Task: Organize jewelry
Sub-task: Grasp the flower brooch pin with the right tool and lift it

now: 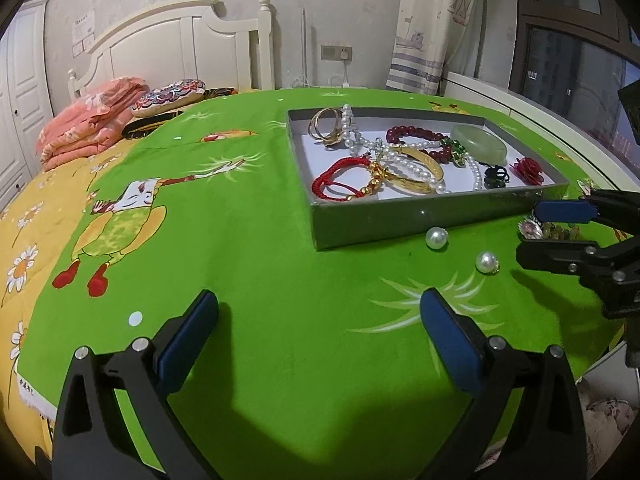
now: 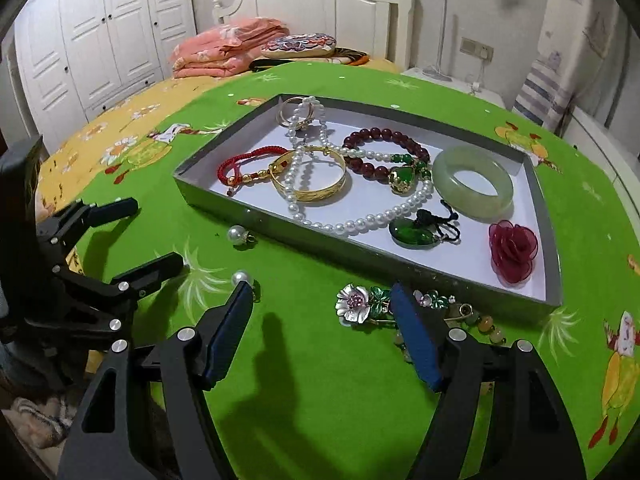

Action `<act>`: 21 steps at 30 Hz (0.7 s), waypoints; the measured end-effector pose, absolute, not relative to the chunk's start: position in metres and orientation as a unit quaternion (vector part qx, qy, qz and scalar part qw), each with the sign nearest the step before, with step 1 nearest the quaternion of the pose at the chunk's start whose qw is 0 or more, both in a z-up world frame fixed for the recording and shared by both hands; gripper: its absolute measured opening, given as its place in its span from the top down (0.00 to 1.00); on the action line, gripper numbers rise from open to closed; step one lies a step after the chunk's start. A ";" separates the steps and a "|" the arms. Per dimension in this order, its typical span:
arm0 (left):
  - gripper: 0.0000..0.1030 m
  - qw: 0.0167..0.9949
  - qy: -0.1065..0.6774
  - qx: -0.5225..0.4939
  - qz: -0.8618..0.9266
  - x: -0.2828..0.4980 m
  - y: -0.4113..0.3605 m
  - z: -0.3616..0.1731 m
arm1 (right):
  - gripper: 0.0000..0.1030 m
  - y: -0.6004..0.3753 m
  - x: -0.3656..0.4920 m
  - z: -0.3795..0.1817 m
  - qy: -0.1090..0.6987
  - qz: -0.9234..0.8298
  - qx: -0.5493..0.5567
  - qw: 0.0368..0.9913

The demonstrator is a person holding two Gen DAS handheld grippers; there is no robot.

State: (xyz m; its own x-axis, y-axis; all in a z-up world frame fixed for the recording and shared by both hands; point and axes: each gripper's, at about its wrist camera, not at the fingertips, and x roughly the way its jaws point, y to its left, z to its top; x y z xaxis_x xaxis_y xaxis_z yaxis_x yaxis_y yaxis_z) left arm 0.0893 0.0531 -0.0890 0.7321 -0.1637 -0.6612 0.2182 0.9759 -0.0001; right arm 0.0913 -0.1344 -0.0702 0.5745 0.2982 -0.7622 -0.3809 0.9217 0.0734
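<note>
Shallow grey cardboard tray [image 2: 554, 280] with white floor, on green printed bedspread [image 2: 320, 380]; holding pale green jade bangle [image 2: 472, 182], gold bangle [image 2: 310, 178], white pearl necklace [image 2: 360, 224], dark red fabric rose [image 2: 513, 252].

Silver flower brooch [image 2: 354, 304]: outside tray, at 6 o'clock of its near wall.

Two loose pearl pendants [image 1: 437, 238]: on bedspread, at 7 o'clock of tray.

Left gripper [image 1: 320, 316]: jaws wide apart, empty.

Right gripper [image 2: 322, 300]: jaws spread, nothing held; right pad just beside brooch.
</note>
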 end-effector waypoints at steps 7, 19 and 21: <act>0.05 0.930 0.351 0.038 -0.105 0.088 0.053 -0.089 | 0.32 -0.130 0.081 -0.068 0.449 0.239 0.015 0.861; 0.05 0.929 0.353 0.038 -0.109 0.084 0.054 -0.088 | 0.35 -0.138 0.078 -0.048 0.372 0.320 -0.102 0.866; 0.05 0.928 0.353 0.041 -0.109 0.083 0.054 -0.088 | 0.35 -0.137 0.086 -0.050 0.379 0.346 -0.109 0.851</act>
State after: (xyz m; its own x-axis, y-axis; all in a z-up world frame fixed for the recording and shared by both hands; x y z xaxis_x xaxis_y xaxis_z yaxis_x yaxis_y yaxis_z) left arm 0.0831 0.0538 -0.0878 0.7265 -0.1741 -0.6647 0.2316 0.9728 -0.0017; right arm 0.0860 -0.1367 -0.0499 0.4733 0.5069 -0.7204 -0.6720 0.7366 0.0768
